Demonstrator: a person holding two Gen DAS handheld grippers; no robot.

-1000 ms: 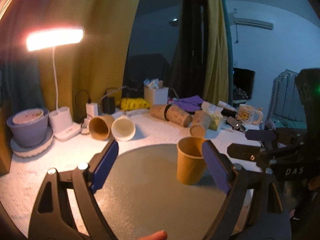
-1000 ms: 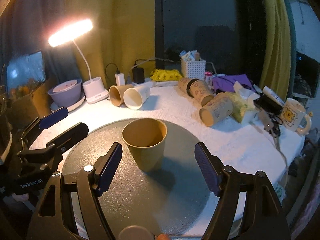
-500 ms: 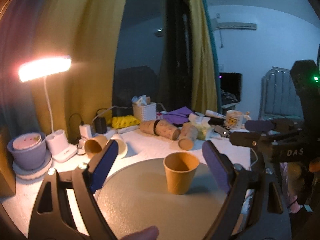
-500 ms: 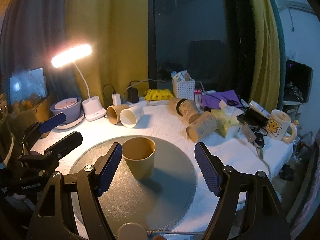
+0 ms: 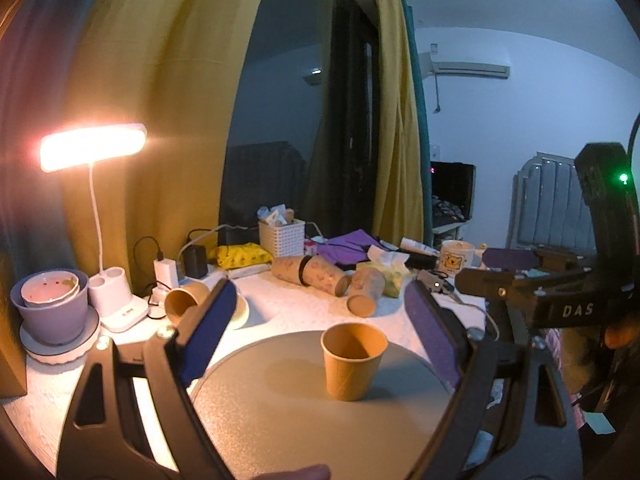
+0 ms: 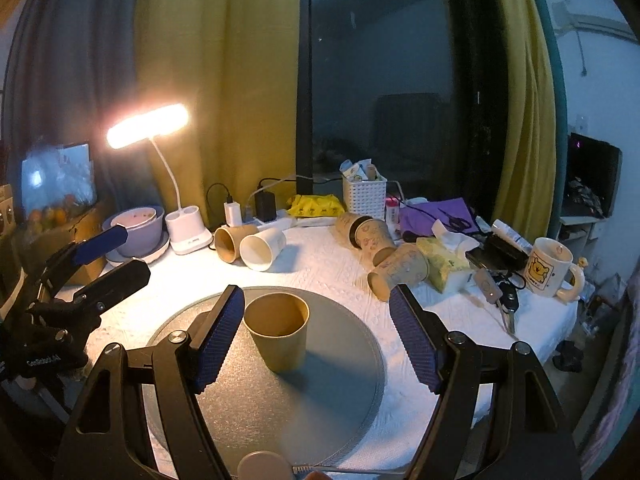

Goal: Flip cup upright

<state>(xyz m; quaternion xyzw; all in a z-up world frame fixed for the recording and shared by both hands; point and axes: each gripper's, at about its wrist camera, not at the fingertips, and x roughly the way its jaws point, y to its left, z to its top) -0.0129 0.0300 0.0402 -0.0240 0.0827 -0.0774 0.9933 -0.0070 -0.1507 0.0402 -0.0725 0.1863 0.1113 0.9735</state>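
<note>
Cup: a tan paper cup (image 5: 353,360) (image 6: 277,332) stands upright, mouth up, on the round grey mat (image 5: 280,412) (image 6: 344,392).
Left gripper (image 5: 320,336): jaws wide apart, holding nothing, clear of the cup.
Right gripper (image 6: 316,336): jaws wide apart, holding nothing; the cup sits just beside its left pad, contact unclear.
Beyond the mat: lit desk lamp (image 6: 148,126), paper cups lying on their sides (image 6: 250,244), bear mug (image 6: 550,268).
</note>
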